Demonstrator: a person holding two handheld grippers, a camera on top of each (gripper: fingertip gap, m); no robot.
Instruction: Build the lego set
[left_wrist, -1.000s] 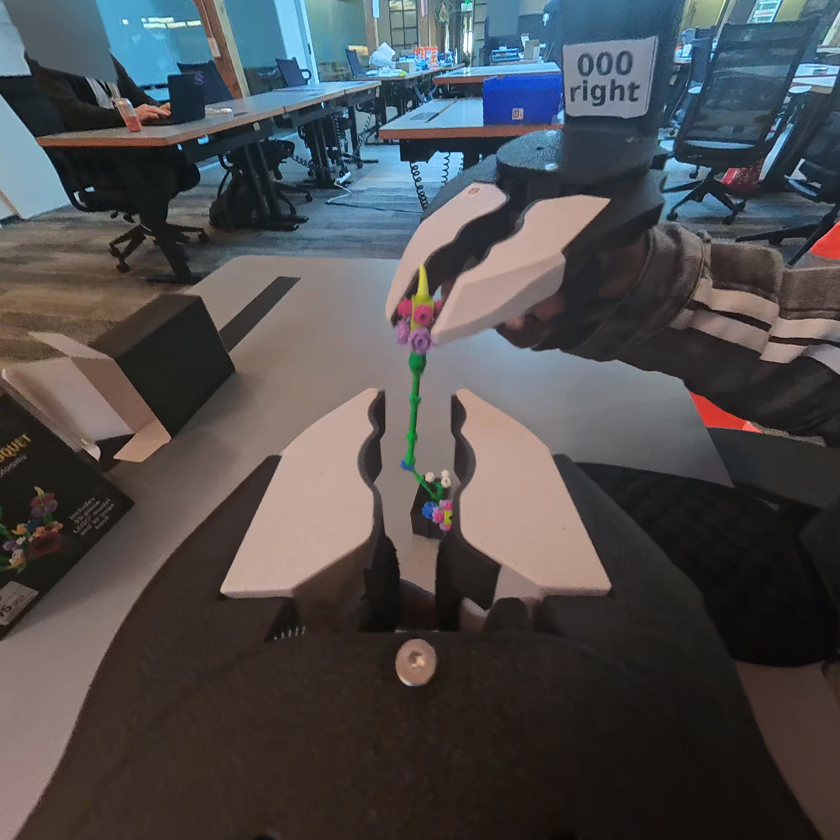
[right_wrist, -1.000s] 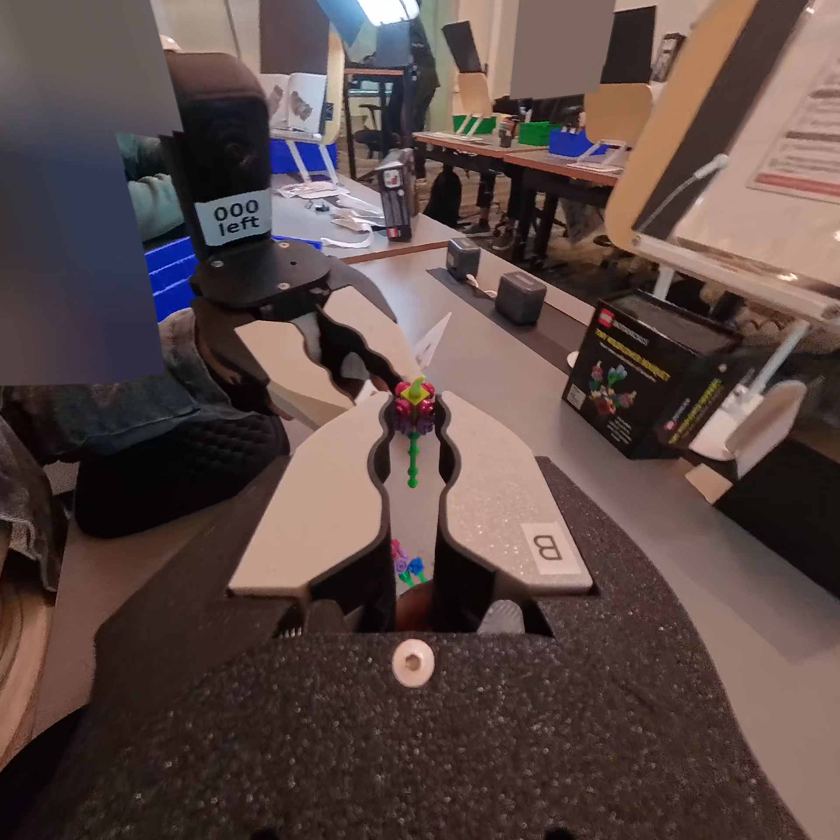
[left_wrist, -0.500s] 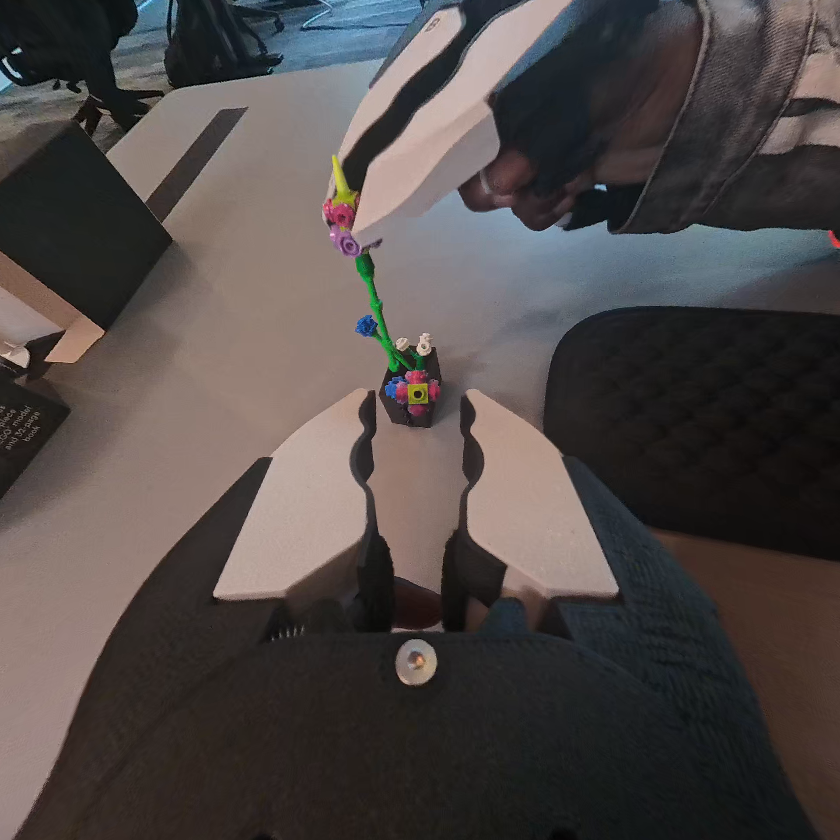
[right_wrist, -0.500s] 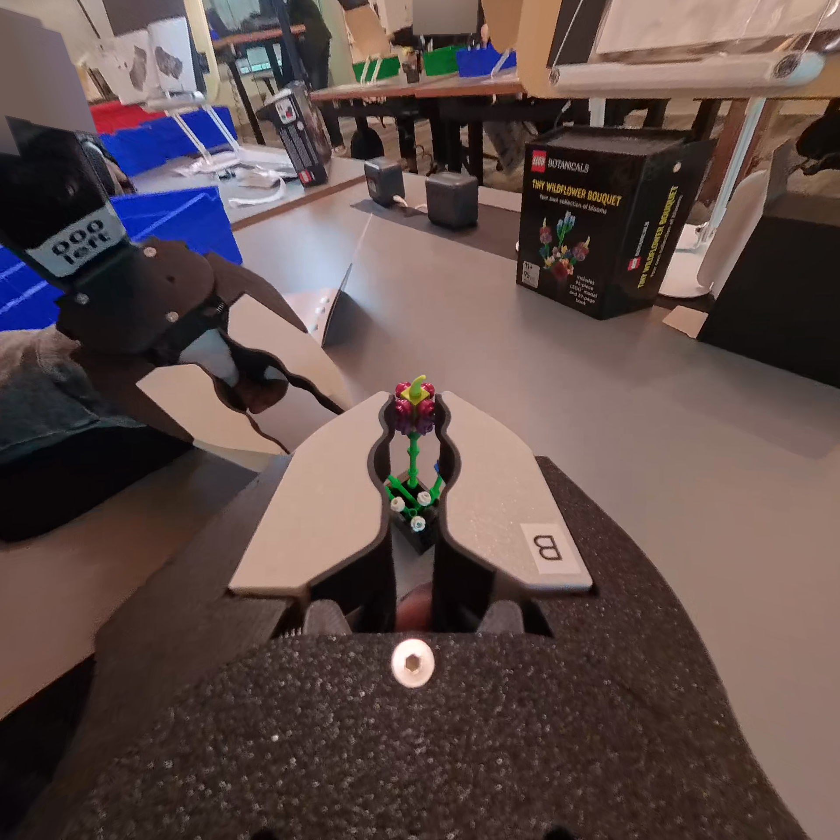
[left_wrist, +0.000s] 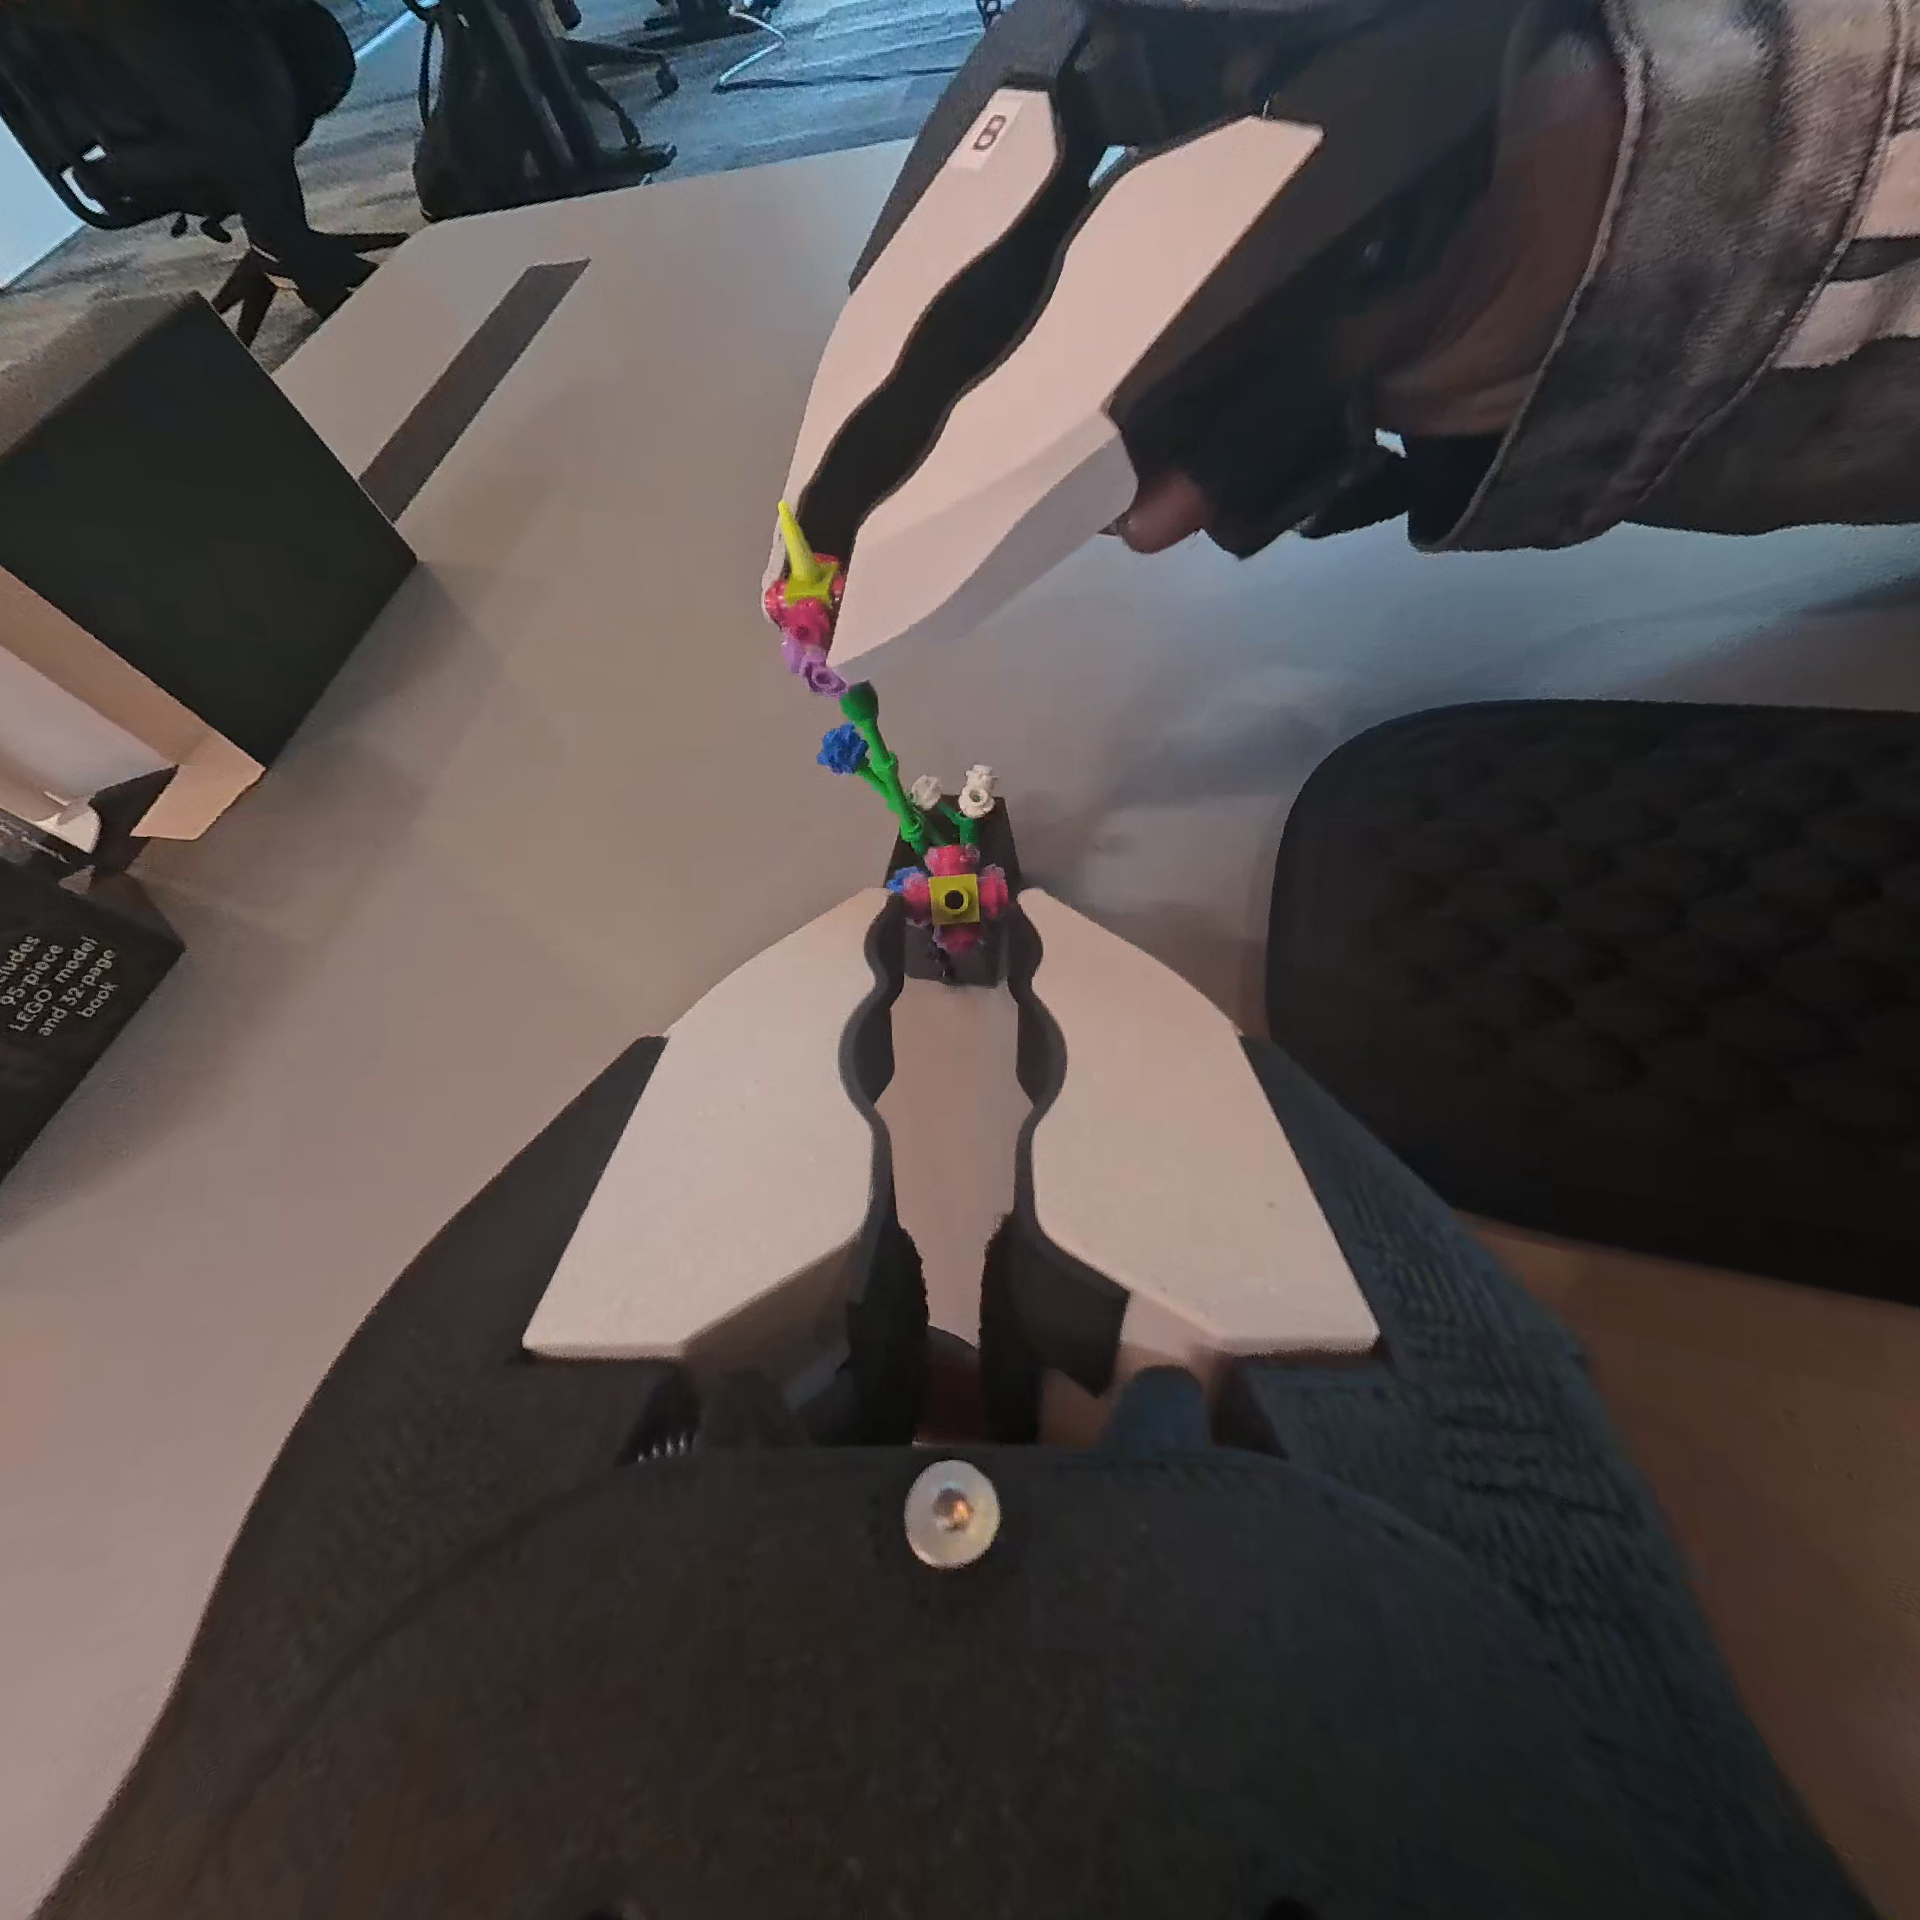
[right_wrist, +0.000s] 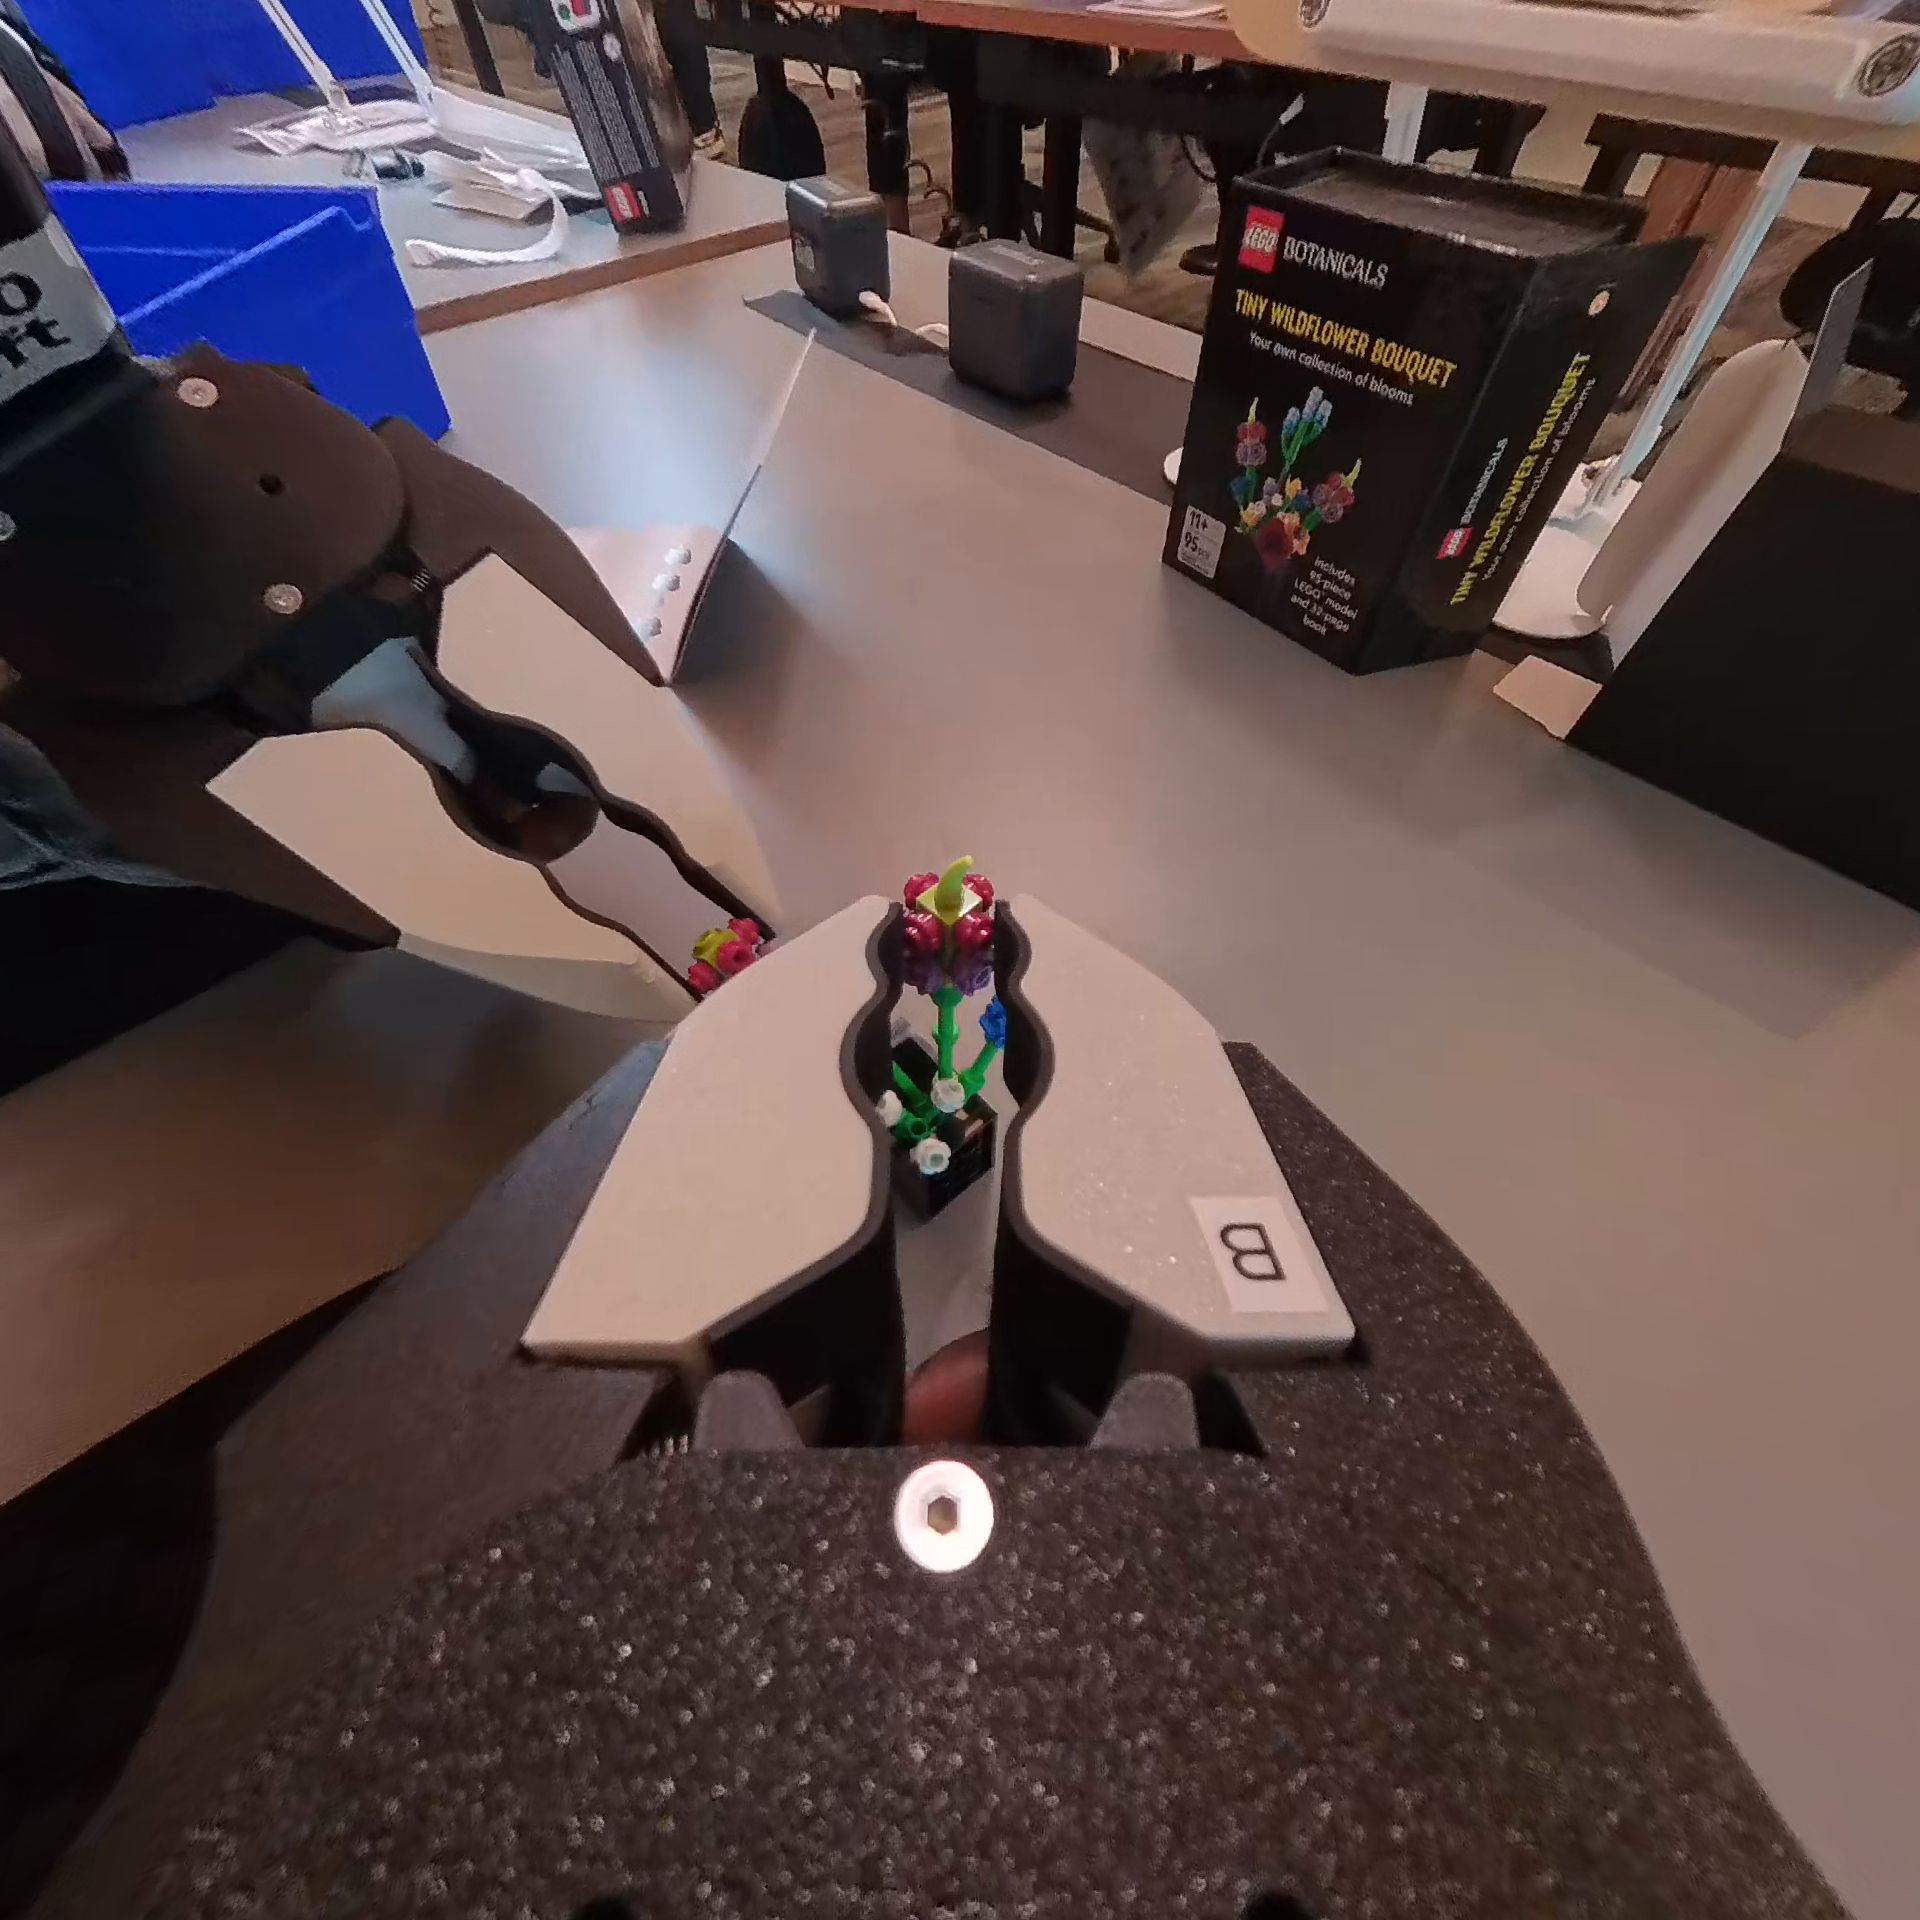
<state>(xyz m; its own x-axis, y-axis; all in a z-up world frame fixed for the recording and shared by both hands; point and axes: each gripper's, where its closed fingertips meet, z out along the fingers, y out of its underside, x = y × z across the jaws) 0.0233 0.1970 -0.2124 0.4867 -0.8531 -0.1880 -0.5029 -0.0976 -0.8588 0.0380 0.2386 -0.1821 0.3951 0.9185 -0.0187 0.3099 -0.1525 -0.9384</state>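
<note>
The lego bouquet is a small black base (left_wrist: 951, 961) on the grey table (left_wrist: 582, 831), with short white, blue and pink flowers and one tall green stem (left_wrist: 873, 743). My right gripper (left_wrist: 816, 613) comes in from the upper right. It is shut on the tall stem's magenta and purple flower head (right_wrist: 945, 925), which has a yellow-green spike. In the right wrist view the stem runs down to the base (right_wrist: 951, 1169). My left gripper (left_wrist: 954, 914) is closed on the base's two sides, behind a pink flower with a yellow centre (left_wrist: 954, 896). It shows in the right wrist view (right_wrist: 732, 945) too.
The black lego box (right_wrist: 1351, 416) stands at the far right, and its corner shows in the left wrist view (left_wrist: 62, 997). An open black carton (left_wrist: 177, 520), a black quilted pad (left_wrist: 1610, 987), a folded booklet (right_wrist: 717, 540), two grey cubes (right_wrist: 1013, 312) and a blue bin (right_wrist: 239, 281) stand around. One gripper's finger ends stand about 5 cm off the other's. The open black carton (left_wrist: 177, 520) sits 25 cm or so from the ends of my right fingers. The right camera catches it too, in the right wrist view (right_wrist: 1866, 660).
The right gripper brought the bouquet down onto the table, still holding the flower head. The left gripper moved forward and its fingers narrowed onto the black base.
</note>
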